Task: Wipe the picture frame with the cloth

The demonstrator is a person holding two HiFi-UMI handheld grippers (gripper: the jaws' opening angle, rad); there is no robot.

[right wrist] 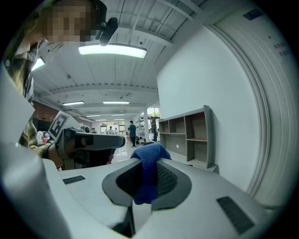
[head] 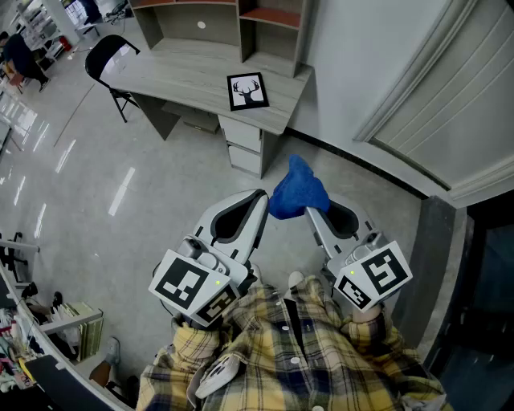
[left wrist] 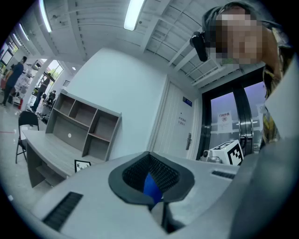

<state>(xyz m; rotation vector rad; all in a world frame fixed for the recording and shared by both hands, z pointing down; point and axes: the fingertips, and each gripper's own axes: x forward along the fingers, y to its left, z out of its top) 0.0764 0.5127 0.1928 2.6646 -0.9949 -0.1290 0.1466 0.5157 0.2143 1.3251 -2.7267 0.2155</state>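
Observation:
The picture frame [head: 247, 91], black with a white deer print, lies flat on the grey desk [head: 177, 76] well ahead of me; it also shows small in the left gripper view [left wrist: 82, 165]. A blue cloth [head: 298, 189] is bunched in the air between the two gripper tips. My right gripper [head: 308, 213] is shut on the cloth [right wrist: 147, 172], which bulges above its jaws. My left gripper [head: 262, 198] is shut too, a sliver of the cloth [left wrist: 152, 186] showing between its pads. Both grippers hover over the floor, short of the desk.
A shelf unit [head: 217, 24] stands on the desk's far side. A black chair [head: 108, 60] sits at the desk's left end. Drawers [head: 243, 144] are under the desk's near corner. A white wall and door [head: 450, 96] lie to the right. People stand far off [right wrist: 132, 130].

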